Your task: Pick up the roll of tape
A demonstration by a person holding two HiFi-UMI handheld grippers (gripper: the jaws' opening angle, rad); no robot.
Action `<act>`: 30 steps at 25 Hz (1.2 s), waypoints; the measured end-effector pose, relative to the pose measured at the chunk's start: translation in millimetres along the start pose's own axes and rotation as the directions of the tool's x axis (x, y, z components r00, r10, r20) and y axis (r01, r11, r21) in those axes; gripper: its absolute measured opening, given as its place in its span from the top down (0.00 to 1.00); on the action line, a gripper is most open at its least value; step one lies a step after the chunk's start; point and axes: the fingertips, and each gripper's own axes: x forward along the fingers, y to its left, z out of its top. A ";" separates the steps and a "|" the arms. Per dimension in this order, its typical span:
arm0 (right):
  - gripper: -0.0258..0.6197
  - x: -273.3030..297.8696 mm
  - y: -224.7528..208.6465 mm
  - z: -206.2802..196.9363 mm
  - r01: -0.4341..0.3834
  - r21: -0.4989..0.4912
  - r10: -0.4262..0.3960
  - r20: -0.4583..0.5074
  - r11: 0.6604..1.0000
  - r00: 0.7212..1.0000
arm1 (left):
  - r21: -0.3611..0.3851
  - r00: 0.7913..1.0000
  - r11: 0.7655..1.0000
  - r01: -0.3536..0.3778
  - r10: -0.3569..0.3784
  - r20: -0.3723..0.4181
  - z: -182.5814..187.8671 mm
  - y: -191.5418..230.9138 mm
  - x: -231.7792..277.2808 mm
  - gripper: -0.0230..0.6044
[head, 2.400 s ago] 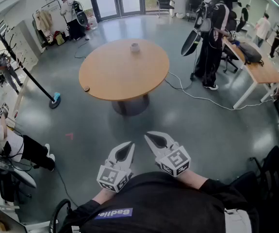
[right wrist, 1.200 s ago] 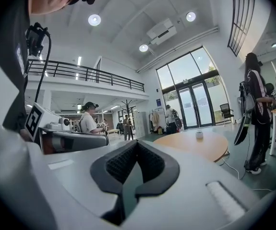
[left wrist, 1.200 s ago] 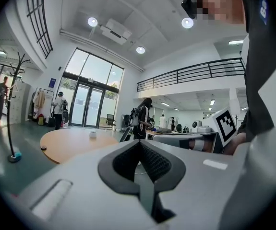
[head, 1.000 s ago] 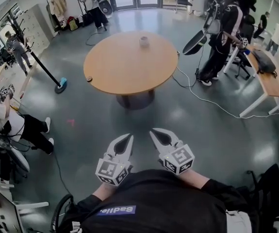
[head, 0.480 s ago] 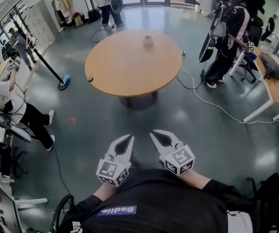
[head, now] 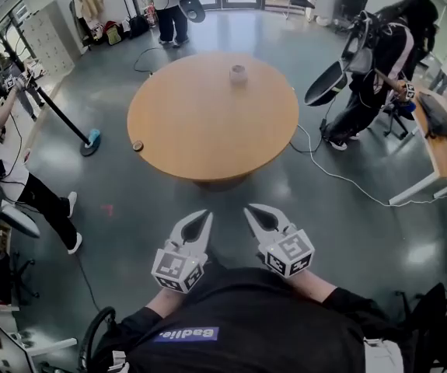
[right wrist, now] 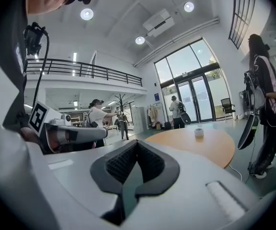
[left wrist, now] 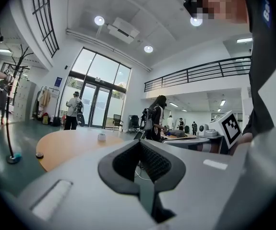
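Tape roll (head: 239,73) at twelve o'clock on round table (head: 207,130), well beyond left gripper (head: 204,214) and right gripper (head: 251,208), jaws together, empty; approach, then spread one.

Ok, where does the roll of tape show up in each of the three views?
Head view: roll of tape in the upper middle, on the far side of the round wooden table.
Left gripper view: roll of tape left of centre, small, on the table.
Right gripper view: roll of tape right of centre, on the table.
Shared landmark: the round wooden table.
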 end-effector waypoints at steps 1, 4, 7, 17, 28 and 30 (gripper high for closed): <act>0.96 17.0 -7.2 5.2 0.012 0.002 -0.012 0.004 1.000 1.000 | 0.004 1.000 1.000 0.001 -0.001 0.001 5.6 19.2 9.5 0.94; 0.96 71.3 -19.8 20.9 0.041 -0.003 -0.041 0.002 0.999 0.999 | 0.005 1.000 1.000 0.014 -0.014 0.007 22.9 77.7 29.9 0.94; 0.96 127.7 -23.6 34.6 0.064 0.001 -0.064 0.002 0.998 0.998 | 0.000 0.999 0.999 0.034 -0.034 0.000 34.7 133.7 43.3 0.94; 0.96 254.7 -34.0 69.1 0.065 -0.029 -0.065 -0.011 0.997 0.998 | -0.045 1.000 0.999 0.020 -0.021 -0.019 56.7 270.6 88.2 0.94; 0.96 296.5 -66.9 85.1 -0.001 -0.025 0.000 -0.023 1.000 1.000 | -0.048 0.999 0.999 -0.002 0.000 -0.036 65.5 287.6 120.5 0.94; 0.96 303.2 -66.2 91.6 -0.020 -0.036 0.020 -0.018 0.999 1.000 | -0.045 0.999 0.999 -0.016 0.015 -0.030 70.4 292.0 120.5 0.94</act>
